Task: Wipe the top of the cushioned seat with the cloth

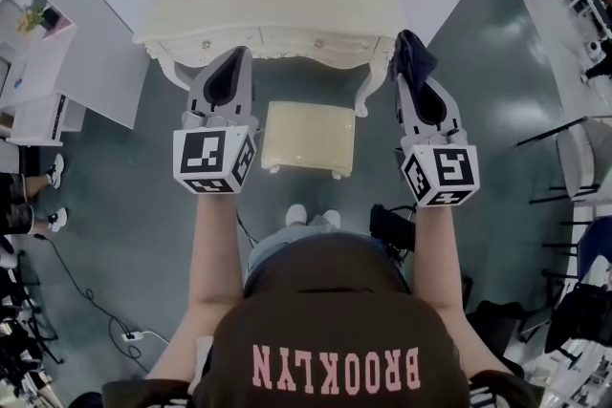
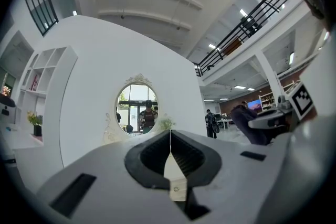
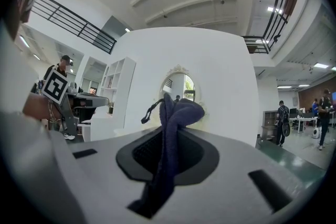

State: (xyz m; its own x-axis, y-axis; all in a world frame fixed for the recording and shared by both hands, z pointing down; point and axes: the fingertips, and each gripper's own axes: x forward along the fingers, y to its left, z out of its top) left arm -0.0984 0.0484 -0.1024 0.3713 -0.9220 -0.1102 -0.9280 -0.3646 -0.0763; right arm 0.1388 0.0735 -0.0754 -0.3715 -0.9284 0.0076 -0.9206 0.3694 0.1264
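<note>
The right hand-held gripper (image 3: 167,139) is clamped on a dark blue cloth (image 3: 177,113), which bunches above the jaw tips and trails a thin cord. The left hand-held gripper (image 2: 170,147) has its jaws pressed together on nothing. Both hang well above the cream cushioned seat (image 1: 308,137), which stands on the floor between them, just near of the bench (image 1: 277,0). To wipe well, I judge the right one must descend until the bunched cloth, not the jaw tips, presses the cushion, then sweep edge to edge. The seat's legs are mostly hidden, and the cloth's full size can't be told
</note>
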